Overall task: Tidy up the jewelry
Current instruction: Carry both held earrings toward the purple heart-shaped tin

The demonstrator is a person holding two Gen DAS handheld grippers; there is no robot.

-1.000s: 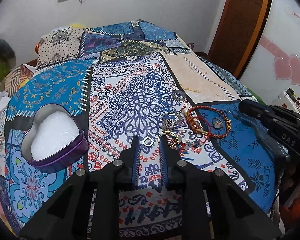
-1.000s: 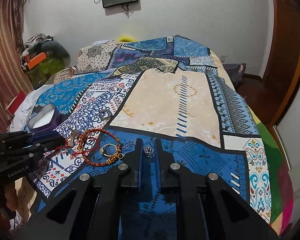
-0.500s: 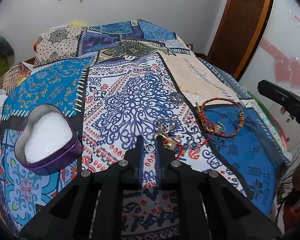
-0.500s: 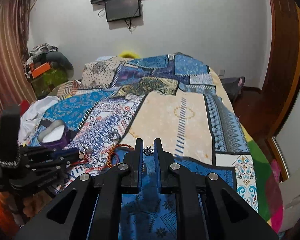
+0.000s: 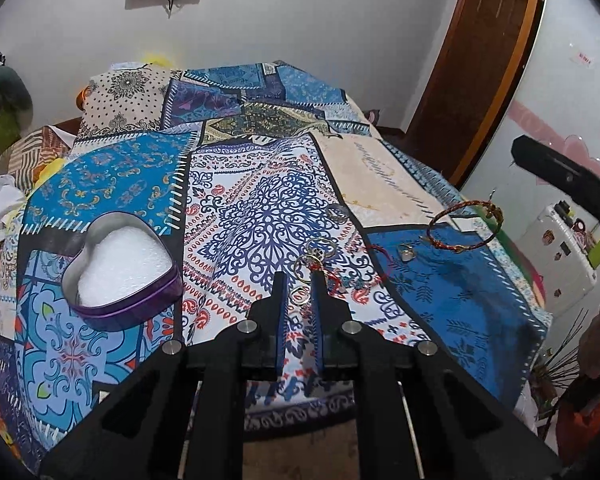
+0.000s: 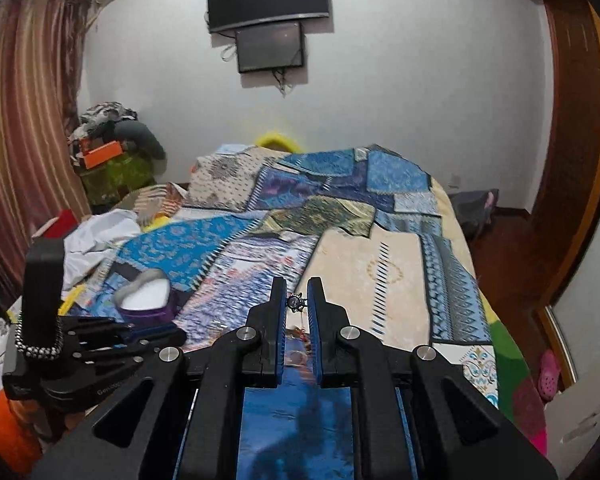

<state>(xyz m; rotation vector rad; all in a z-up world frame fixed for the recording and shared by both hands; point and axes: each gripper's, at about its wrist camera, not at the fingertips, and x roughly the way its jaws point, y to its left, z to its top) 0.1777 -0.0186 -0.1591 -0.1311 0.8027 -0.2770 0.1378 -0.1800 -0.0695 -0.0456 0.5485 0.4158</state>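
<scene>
Right gripper raised above the bedspread, fingers pinched on a small dark ornate ring caught near the tips; likely held high to carry it across to the heart-shaped tin, which sits ahead and to its left, open with white foam showing.

Left gripper low over the spread, fingers closed on a small gold ring right at the tips (grip looks slight, the ring could slip). Just beyond those tips: a gold hoop, a silver ring and red cord. Farther right, a red-and-gold bangle and another ring. From here the tin lies to the left.

Writing: pale lettering on the left gripper's body in the right view, too blurred to read fully.
</scene>
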